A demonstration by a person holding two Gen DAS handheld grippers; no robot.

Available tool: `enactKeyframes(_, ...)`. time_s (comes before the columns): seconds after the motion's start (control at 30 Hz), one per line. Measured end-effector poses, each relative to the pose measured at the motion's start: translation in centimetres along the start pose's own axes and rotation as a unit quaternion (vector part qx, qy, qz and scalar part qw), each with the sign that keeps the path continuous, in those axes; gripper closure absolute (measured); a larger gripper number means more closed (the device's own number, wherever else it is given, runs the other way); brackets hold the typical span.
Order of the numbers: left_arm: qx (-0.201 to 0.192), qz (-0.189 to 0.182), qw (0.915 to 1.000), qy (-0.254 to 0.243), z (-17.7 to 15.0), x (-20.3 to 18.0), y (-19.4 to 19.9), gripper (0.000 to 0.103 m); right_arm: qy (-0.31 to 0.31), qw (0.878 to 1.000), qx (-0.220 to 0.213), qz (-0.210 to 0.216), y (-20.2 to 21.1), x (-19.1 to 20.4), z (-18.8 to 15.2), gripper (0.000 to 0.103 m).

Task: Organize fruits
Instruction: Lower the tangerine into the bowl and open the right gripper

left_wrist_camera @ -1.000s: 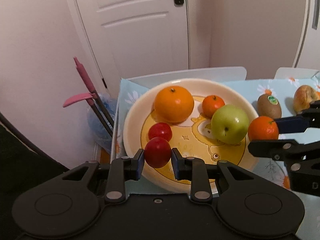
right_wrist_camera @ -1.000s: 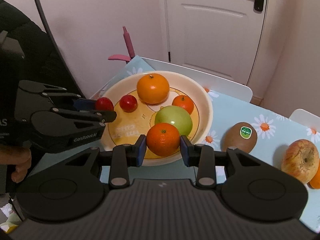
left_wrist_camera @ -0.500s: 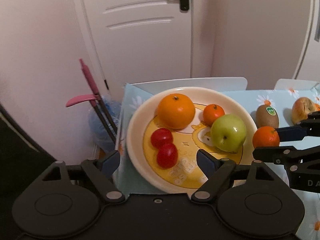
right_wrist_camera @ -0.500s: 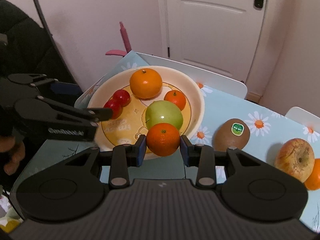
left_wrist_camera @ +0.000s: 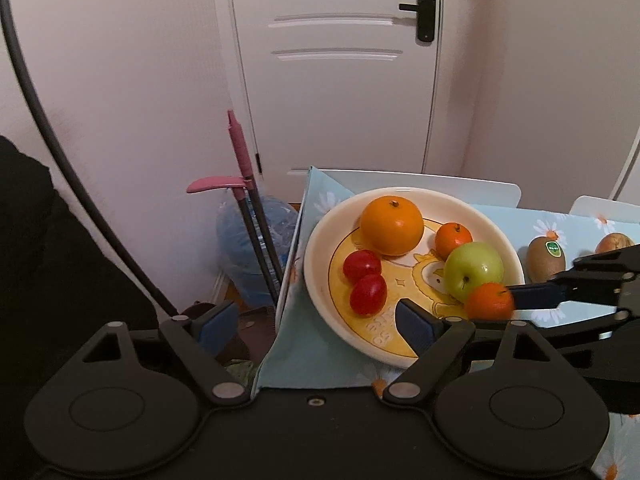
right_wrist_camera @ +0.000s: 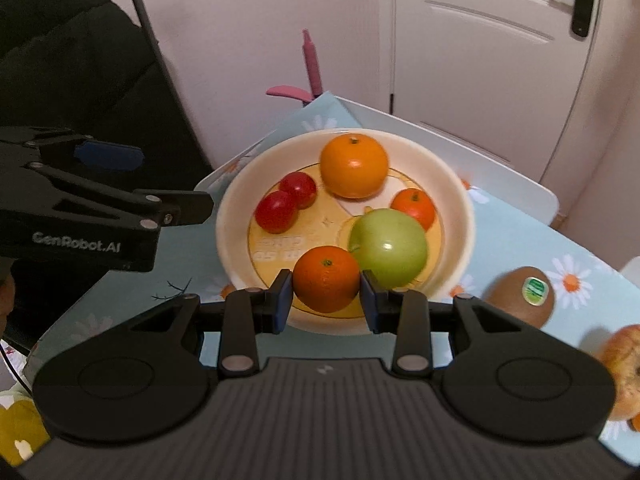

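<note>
**A:** Left wrist view first. Anything between the fingers?

**B:** Nothing. Left gripper (left_wrist_camera: 316,326), low in the frame, spreading wider right now, with only tablecloth and the near rim of the plate (left_wrist_camera: 311,276) between the pads. Two cherry tomatoes (left_wrist_camera: 368,294) lying loose on the plate, centre of the frame, touching each other.

**A:** And the rest of the plate?

**B:** Large orange (left_wrist_camera: 391,225) toward the far rim, small mandarin (left_wrist_camera: 453,240) to its right, green apple (left_wrist_camera: 474,270) just below that. Second mandarin (left_wrist_camera: 489,300) at centre right, pressed up against the apple. Kiwi (left_wrist_camera: 545,258) off the plate, right edge.

**A:** Right wrist view?

**B:** Right gripper (right_wrist_camera: 325,300) clamped on that second mandarin (right_wrist_camera: 326,278), one pad on each flank, low centre of the frame, over the near part of the plate (right_wrist_camera: 224,232). Cannot tell whether resting on it or hanging just above. Apple (right_wrist_camera: 390,246) touching or nearly so at upper right. Blemished apple (right_wrist_camera: 620,368) at the lower right edge, off the plate.

**A:** Handling?

**B:** Probably light, round, with a thin soft peel; likely to roll once let go. Best held across the widest part, as now, with a gentle squeeze. Worth setting down in a gap, against a neighbour. Kiwi (right_wrist_camera: 520,296) probably soft too: take across the short side.
</note>
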State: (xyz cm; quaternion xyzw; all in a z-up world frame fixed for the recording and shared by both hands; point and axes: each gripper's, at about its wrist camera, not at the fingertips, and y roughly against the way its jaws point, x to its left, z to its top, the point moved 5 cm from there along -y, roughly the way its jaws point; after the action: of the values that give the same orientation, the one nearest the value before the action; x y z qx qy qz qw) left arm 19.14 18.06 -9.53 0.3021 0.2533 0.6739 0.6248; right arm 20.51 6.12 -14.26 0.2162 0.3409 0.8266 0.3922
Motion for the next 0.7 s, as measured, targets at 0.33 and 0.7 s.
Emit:
enactKeyframes(0.33,0.000,0.005,1.0000,0.003,-0.8,0.2,0.6,0.014,-0.009,1.000,-0.009,0.003,-0.7,0.7,-0.4,0.040)
enactKeyframes(0.7,-0.020,-0.016,0.9996,-0.008,-0.2,-0.7,2.4,0.014,-0.021,0.998,-0.032,-0.049,2.8,0.0,-1.3,0.012)
